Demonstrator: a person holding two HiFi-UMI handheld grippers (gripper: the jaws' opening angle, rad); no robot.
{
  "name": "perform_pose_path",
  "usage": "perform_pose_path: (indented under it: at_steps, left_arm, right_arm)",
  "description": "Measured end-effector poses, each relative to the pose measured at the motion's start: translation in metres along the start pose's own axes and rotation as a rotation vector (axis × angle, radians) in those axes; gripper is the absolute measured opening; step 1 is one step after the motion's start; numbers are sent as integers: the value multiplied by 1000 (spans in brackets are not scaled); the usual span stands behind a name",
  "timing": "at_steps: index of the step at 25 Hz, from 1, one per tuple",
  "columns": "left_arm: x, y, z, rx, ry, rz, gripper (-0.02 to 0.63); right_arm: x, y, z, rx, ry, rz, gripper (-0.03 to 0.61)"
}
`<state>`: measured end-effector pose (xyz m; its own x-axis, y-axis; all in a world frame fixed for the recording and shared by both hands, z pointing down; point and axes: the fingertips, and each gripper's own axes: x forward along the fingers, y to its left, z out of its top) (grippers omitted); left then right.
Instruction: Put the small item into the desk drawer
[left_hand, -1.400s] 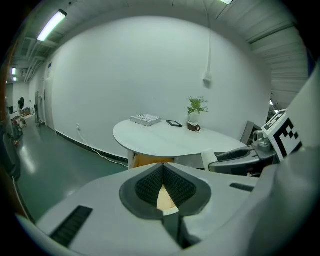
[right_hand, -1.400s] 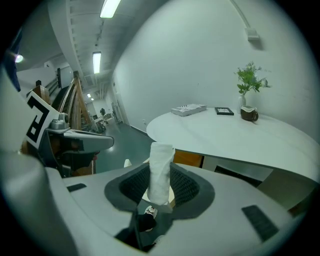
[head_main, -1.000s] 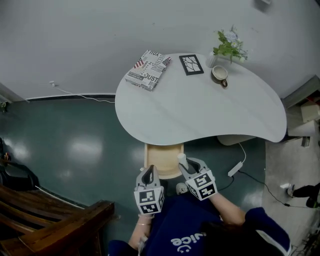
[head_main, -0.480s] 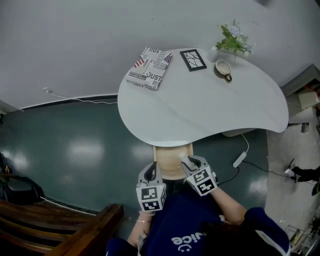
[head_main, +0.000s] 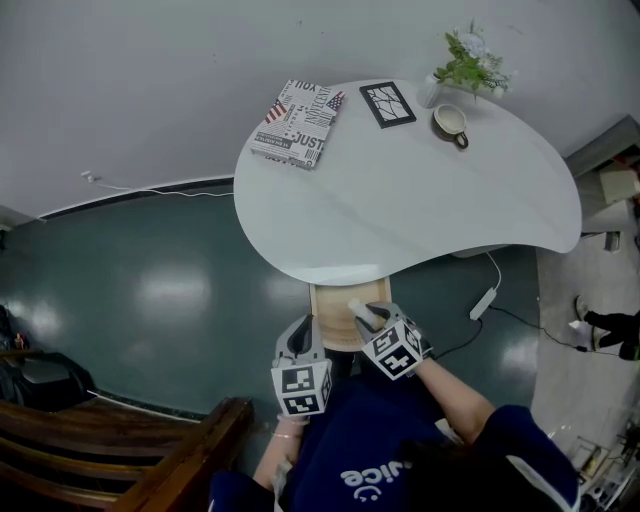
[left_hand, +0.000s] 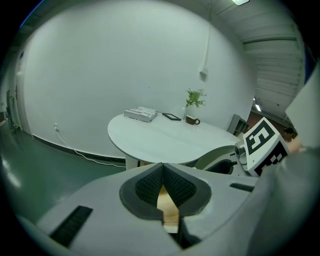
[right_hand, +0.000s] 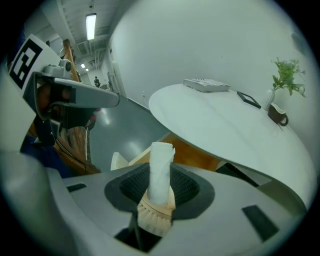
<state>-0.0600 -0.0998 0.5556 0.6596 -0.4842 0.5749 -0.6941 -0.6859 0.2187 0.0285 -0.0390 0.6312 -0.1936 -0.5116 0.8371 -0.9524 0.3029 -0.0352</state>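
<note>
The right gripper (head_main: 368, 316) clamps its 2 jaws on the small white item (right_hand: 160, 172), poising it over the open drawer (head_main: 328, 322) under the table (head_main: 400, 200), apparently ready for release inside, while the left gripper (head_main: 299, 340), jaws together and empty, hangs beside the drawer's front.

The patterned book (head_main: 297, 123) bears the word "JUST" among smaller, unclear print. The person's blue top (head_main: 368, 450) shows the letters "vice", upside down.

The ribbed-base white cylinder (right_hand: 161, 162) is clamped in the right gripper (right_hand: 160, 186) above the open wooden drawer (head_main: 329, 312).
</note>
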Motion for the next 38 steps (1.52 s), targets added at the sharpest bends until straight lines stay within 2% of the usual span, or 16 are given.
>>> perform_pose_path:
  at_steps: [14,22,26,38]
  left_arm:
    - [-2,9,4,-50,1,107,5]
    - [-23,26,-9,-97,22,221,5]
    - [-30,29,-17,-126,31,259,5]
    - [-43,27,-25,-188,30,358,5]
  right_arm:
    - [28,-5,-15,-131,95,69,137]
    - [52,2,-25,-248,148,126,137]
    - [66,2,-27,-311,173,151,137]
    - [99,-2,-43,-416,248,204,137]
